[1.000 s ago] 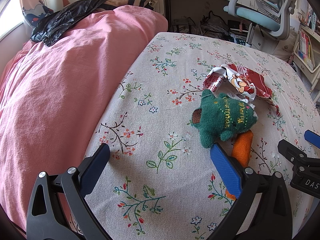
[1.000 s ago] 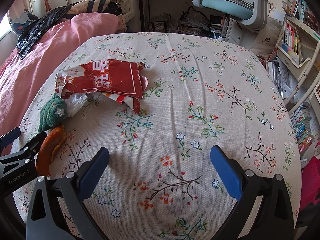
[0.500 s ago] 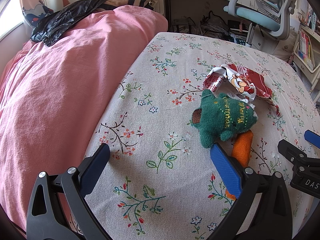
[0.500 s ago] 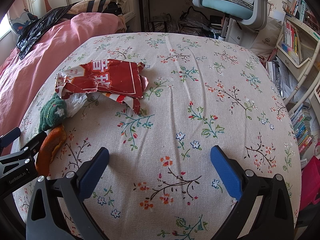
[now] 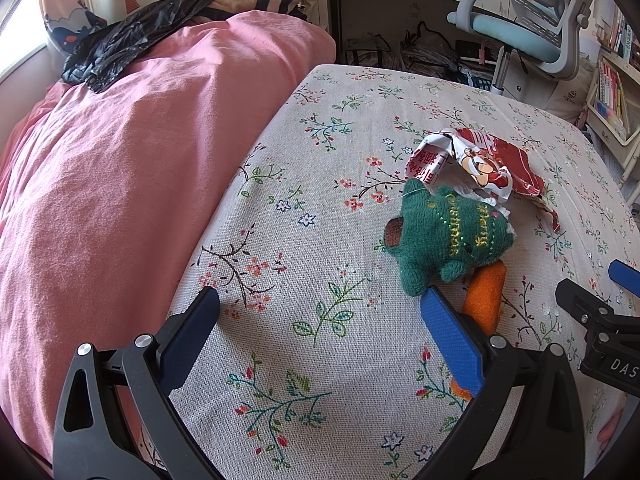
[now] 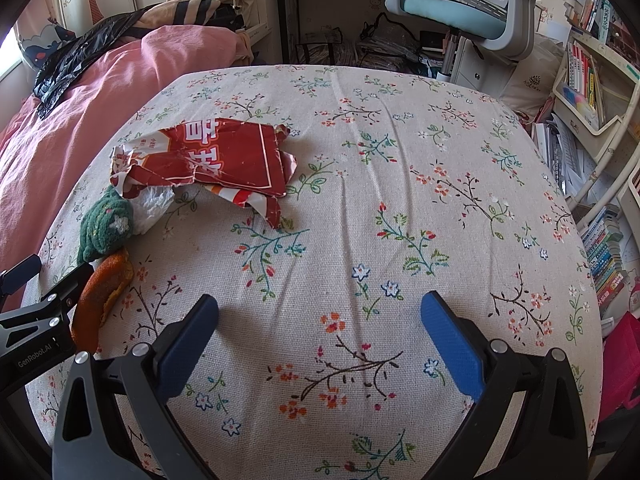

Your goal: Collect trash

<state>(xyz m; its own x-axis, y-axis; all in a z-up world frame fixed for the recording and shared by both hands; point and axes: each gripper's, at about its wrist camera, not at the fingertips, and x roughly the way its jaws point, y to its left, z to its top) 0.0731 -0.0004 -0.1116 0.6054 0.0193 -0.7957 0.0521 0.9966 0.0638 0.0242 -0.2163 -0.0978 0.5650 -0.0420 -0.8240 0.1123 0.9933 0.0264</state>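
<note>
A torn red and white snack wrapper (image 6: 224, 160) lies on the floral sheet (image 6: 380, 184), left of centre; the left wrist view shows the wrapper (image 5: 476, 164) crumpled beyond a green plush toy (image 5: 444, 240). An orange peel (image 5: 484, 300) lies beside the toy, partly behind one blue fingertip. In the right wrist view the green toy (image 6: 106, 226), a white crumpled scrap (image 6: 154, 204) and the orange peel (image 6: 100, 300) sit at far left. My left gripper (image 5: 320, 308) hovers open over bare sheet, near the toy. My right gripper (image 6: 320, 312) is open too, well short of the wrapper.
A pink duvet (image 5: 120, 184) covers the left of the bed, with a black plastic bag (image 5: 128, 44) at its far end. A blue office chair (image 6: 460, 4) stands beyond the bed. Shelves of books (image 6: 592, 92) and stacked books (image 6: 608, 260) line the right side.
</note>
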